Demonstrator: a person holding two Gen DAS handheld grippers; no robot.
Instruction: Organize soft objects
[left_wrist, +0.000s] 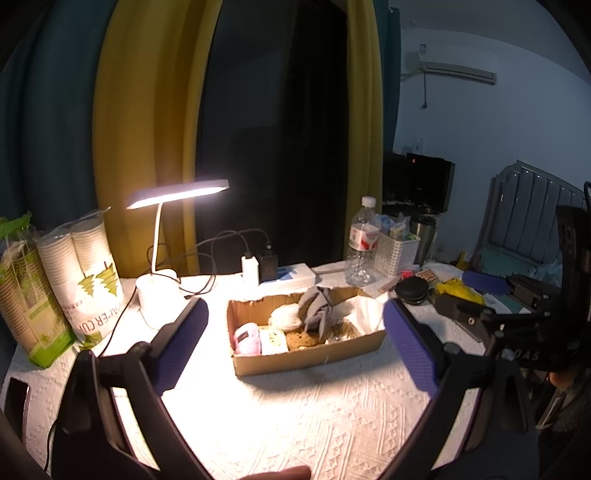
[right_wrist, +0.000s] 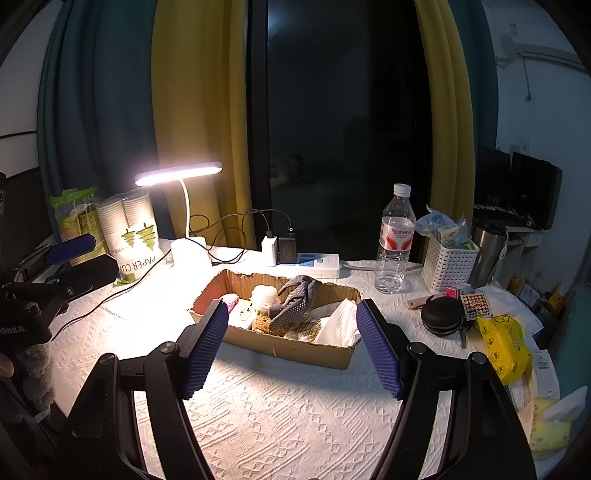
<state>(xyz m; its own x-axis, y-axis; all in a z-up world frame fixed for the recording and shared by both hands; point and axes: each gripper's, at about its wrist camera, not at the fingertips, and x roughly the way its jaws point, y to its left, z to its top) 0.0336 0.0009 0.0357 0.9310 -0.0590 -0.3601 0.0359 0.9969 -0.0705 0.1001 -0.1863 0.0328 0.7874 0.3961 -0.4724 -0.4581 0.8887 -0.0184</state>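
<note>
Both the left gripper (left_wrist: 295, 345) and right gripper (right_wrist: 291, 345) hang open and empty near the cardboard box (right_wrist: 295, 345), best approached squarely, pads straddling the grey glove (right_wrist: 291, 304).

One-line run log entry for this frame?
left gripper: open, empty | right gripper: open, empty | cardboard box: on table, holds grey glove, pink cloth, white cloth

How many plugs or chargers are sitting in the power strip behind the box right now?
2. A white charger and a black charger stand side by side at the left end of the power strip; more could be hidden behind the cardboard box.
</note>
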